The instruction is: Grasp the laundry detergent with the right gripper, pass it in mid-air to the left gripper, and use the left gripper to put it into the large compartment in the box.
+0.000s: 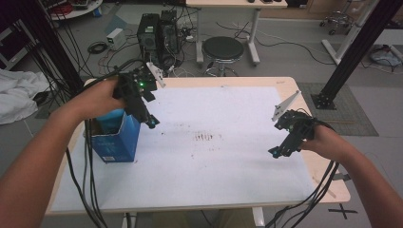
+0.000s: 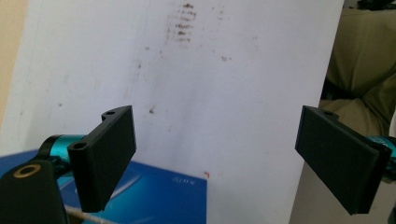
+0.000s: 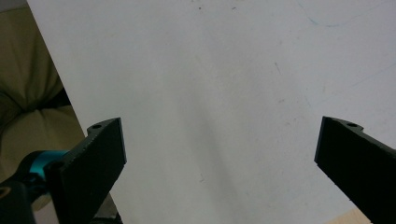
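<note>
Left claw: The left claw (image 1: 151,122) hung just above the right side of the blue box (image 1: 115,140), at the left of the worktop (image 1: 247,81). Its jaws stood wide apart with nothing between them. In the left gripper view, the left claw (image 2: 215,154) looked out over the white sheet (image 2: 224,93), with the blue box (image 2: 159,196) low at the near edge.

Right claw: The right claw (image 1: 276,152) sat low at the right side of the worktop, well apart from the box. In the right gripper view, the right claw (image 3: 219,163) was released too, and only the white sheet (image 3: 210,93) lay between its jaws.

Blue box: It stood upright at the left side of the white sheet (image 1: 214,161), close to the left edge of the worktop. Its top was open. What was inside was too dark to tell.

Sheet: It had some small brown marks (image 1: 205,137) near the middle. Nothing else lay on it.

Done, as it looked: The left claw had let go right by the box, so a thing had likely just been dropped in.

Left to do: Nothing more lay on the sheet to pick up, so the job looked almost finished. Maybe the claws only had to move back.
</note>
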### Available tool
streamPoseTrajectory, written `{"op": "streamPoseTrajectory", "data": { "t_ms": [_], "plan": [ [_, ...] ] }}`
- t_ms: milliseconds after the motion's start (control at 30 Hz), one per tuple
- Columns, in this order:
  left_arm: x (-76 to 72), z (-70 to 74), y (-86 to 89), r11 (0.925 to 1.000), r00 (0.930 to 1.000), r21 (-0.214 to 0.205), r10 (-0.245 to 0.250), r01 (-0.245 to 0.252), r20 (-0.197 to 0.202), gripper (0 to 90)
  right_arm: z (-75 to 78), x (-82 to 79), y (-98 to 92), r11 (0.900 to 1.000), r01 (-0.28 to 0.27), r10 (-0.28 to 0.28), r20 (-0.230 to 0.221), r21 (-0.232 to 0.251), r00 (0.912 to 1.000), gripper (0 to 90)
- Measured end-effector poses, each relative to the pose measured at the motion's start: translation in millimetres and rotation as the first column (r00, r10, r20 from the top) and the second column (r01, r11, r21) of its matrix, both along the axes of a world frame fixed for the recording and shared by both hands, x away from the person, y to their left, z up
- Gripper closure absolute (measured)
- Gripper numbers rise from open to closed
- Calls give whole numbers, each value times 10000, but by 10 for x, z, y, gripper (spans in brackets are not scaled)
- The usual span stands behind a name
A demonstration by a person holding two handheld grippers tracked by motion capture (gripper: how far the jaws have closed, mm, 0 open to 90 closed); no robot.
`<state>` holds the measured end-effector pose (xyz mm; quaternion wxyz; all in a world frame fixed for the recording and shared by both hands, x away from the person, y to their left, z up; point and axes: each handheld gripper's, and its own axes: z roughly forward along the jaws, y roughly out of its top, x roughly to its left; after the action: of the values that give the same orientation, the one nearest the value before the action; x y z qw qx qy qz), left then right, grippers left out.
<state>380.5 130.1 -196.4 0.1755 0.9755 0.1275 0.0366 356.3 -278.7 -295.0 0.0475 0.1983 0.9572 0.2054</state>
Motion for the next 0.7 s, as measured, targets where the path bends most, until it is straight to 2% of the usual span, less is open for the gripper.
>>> {"op": "streamPoseTrajectory", "data": {
  "t_ms": [67,133,367,533,700],
  "plan": [
    [2,-26,-73,9999,9999,36,-107,106,48,121,0,-4,-3,10000,-14,14,25,-16,10000,10],
    [13,-61,-137,9999,9999,97,-79,80,-62,39,1,-8,-5,10000,14,-14,42,-7,10000,10],
    [35,-180,-303,9981,9994,512,-334,339,-107,39,7,-22,-10,10000,61,-62,70,65,10000,10],
    [61,-264,-366,9979,9996,605,256,-251,-88,40,-1,-12,-15,9999,93,-95,118,127,9999,10],
    [49,-299,-404,9978,9996,605,260,-265,99,39,2,2,-12,9998,150,-151,117,158,9998,10]
  ]
}}
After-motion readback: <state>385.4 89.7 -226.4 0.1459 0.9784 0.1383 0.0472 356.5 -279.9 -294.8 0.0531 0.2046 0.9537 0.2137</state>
